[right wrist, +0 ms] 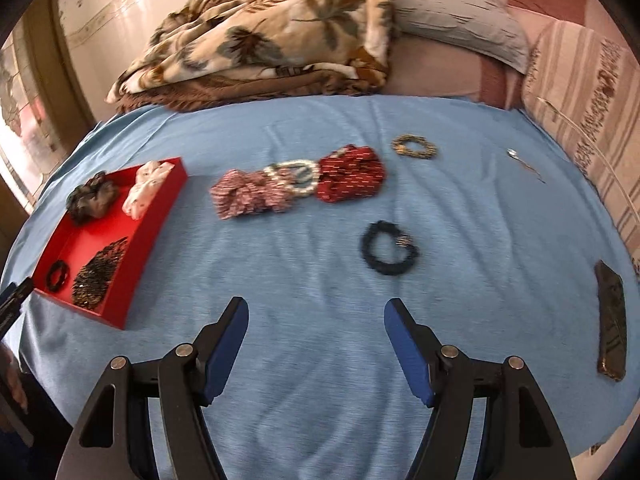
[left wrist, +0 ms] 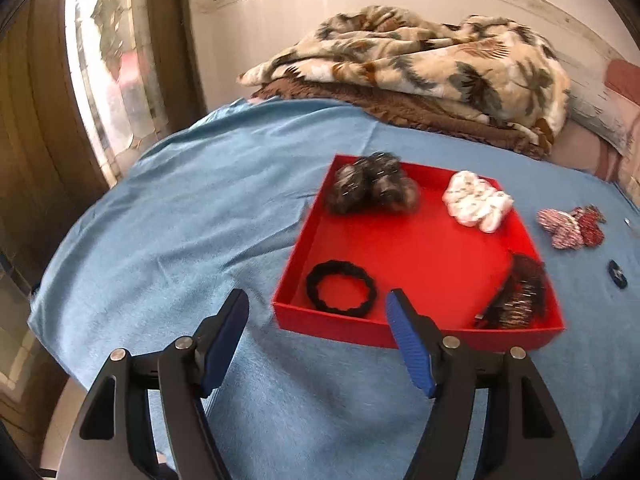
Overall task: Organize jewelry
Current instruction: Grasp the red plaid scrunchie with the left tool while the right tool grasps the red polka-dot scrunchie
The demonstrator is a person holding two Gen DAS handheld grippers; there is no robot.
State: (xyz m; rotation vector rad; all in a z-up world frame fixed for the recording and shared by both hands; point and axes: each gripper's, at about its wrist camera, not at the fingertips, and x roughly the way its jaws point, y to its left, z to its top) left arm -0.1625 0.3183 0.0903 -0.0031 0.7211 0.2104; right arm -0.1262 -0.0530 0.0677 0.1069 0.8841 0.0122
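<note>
Left wrist view: looking down past the left gripper (left wrist: 316, 300), jaws standing apart, nothing between the blue pads, only bare light-blue bedsheet (left wrist: 180, 220) beneath. Shallow red cardboard tray (left wrist: 332, 322) lying just beyond the right fingertip, near wall facing the camera. Sitting inside: thin black hair tie (left wrist: 342, 289) at the near left corner, dark glittery hair clip (left wrist: 516, 294) against the near right wall, grey-black scrunchie (left wrist: 370, 188) at the far left, white patterned scrunchie (left wrist: 476, 200) at the far right. Wide open sheet stretching left of the tray to the bed's edge; folded leaf-print blanket (left wrist: 420, 64) closing off the far side.

Right wrist view: right gripper (right wrist: 316, 304) likewise spread wide and empty, hanging over a broad clear stretch of sheet. Tray sitting far left near the sheet's edge, well apart from this gripper. Showing what the other view only clips at its right margin: pink-and-white striped scrunchie (right wrist: 244, 196), white bead bracelet (right wrist: 296, 176) and dark red patterned scrunchie (right wrist: 352, 178) lying touching in a row mid-bed; small gold-brown bead bracelet (right wrist: 414, 147) beyond them; dark navy scrunchie (right wrist: 390, 250) nearer, lying alone; thin metal pin (right wrist: 524, 164) toward the right; dark flat rectangular object (right wrist: 612, 320) by the right edge, kind not discernible. Striped pillow (right wrist: 580, 112) bounding the right side.
</note>
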